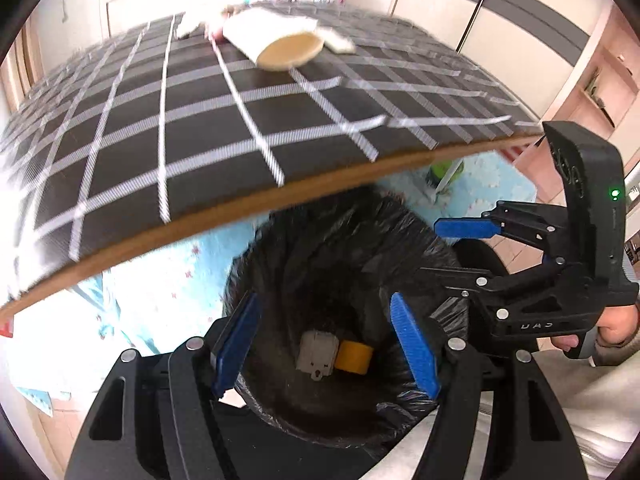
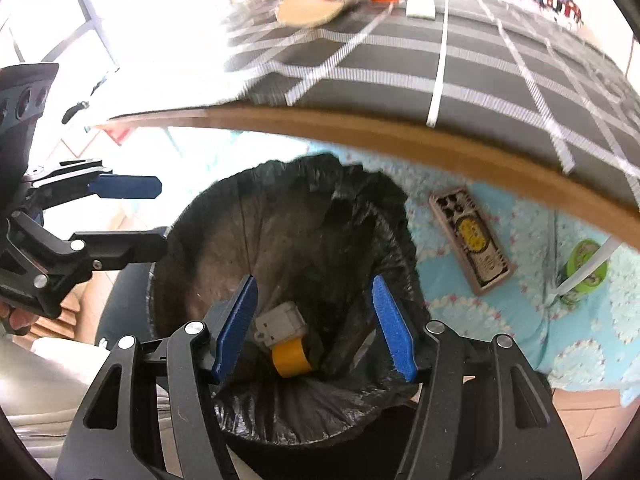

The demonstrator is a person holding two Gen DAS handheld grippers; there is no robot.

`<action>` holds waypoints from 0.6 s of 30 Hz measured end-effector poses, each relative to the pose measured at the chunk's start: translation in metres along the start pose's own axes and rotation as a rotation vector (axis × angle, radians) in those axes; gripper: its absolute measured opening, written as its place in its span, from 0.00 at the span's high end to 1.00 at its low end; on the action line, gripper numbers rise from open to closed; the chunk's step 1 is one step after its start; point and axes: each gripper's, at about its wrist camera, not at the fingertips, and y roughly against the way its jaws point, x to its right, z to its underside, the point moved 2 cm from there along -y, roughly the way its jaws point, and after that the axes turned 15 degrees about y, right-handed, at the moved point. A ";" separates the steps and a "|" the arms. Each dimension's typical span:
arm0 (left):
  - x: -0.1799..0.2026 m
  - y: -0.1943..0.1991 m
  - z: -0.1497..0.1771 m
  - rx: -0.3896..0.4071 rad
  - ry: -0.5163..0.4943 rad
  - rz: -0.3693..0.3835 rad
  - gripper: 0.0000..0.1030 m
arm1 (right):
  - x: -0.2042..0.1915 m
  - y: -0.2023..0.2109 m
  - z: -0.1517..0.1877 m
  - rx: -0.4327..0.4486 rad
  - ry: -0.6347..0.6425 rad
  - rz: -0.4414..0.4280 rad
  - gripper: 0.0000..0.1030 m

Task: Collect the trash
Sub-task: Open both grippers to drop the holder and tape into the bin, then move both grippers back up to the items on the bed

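A bin lined with a black bag [image 1: 344, 264] [image 2: 280, 232] stands on the floor below the table edge. At its bottom lie a grey plastic piece [image 1: 318, 354] [image 2: 278, 322] and a yellow tape roll [image 1: 354, 356] [image 2: 291, 358]. My left gripper [image 1: 326, 344] is open and empty above the bin. My right gripper [image 2: 316, 326] is open and empty above the bin too; it shows at the right of the left wrist view [image 1: 440, 260]. A paper cup [image 1: 276, 38] [image 2: 310, 8] lies on its side on the far part of the table, with white scraps [image 1: 340, 42] [image 2: 420, 4] beside it.
The table [image 1: 200, 140] [image 2: 480, 76] has a black cloth with a white grid and a brown front edge. On the blue floor mat [image 2: 500, 320] lie a flat patterned box [image 2: 472, 240] and a green can [image 2: 586, 266] by a white table leg.
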 end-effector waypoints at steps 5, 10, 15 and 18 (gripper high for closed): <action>0.017 0.028 -0.007 0.059 -0.029 0.029 0.37 | -0.001 0.026 -0.010 0.057 0.018 0.018 0.42; 0.028 0.058 -0.020 0.130 -0.018 0.055 0.37 | -0.001 0.050 -0.021 0.111 0.036 0.037 0.42; 0.035 0.068 -0.038 0.170 -0.009 0.058 0.37 | 0.002 0.071 -0.035 0.162 0.048 0.057 0.42; 0.032 0.065 -0.051 0.187 0.006 0.046 0.37 | 0.003 0.077 -0.043 0.183 0.057 0.070 0.42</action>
